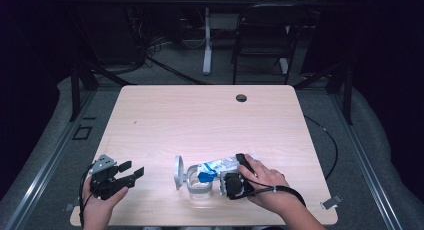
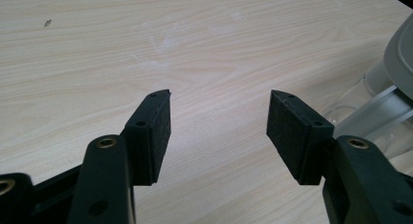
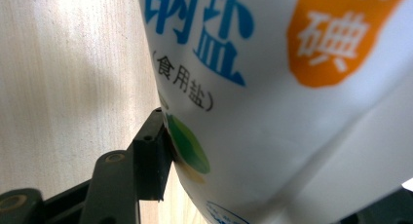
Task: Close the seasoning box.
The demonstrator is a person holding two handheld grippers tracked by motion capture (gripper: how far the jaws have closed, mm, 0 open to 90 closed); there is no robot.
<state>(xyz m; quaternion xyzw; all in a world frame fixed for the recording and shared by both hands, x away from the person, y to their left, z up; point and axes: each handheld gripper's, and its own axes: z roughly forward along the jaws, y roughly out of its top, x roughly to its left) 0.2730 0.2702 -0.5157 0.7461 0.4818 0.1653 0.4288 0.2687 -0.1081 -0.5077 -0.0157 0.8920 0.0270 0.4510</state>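
Note:
A white salt bag point(image 1: 220, 165) with blue print lies tilted over a clear glass jar point(image 1: 198, 186) near the table's front edge. The jar's grey lid point(image 1: 178, 172) stands flipped open to the left. My right gripper point(image 1: 239, 170) is shut on the bag's right end. In the right gripper view the bag point(image 3: 292, 112) sits between the jaws, and one black pad point(image 3: 148, 156) presses its side. My left gripper point(image 1: 133, 168) rests open at the front left, apart from the jar. Its open jaws point(image 2: 219, 100) hold nothing, with the jar point(image 2: 384, 117) at the right edge.
The light wooden table point(image 1: 200, 120) has a cable hole point(image 1: 241, 97) at its far side. A black chair point(image 1: 262, 35) and a white desk leg point(image 1: 206, 40) stand behind it. A cable point(image 1: 330, 140) trails off the table's right edge.

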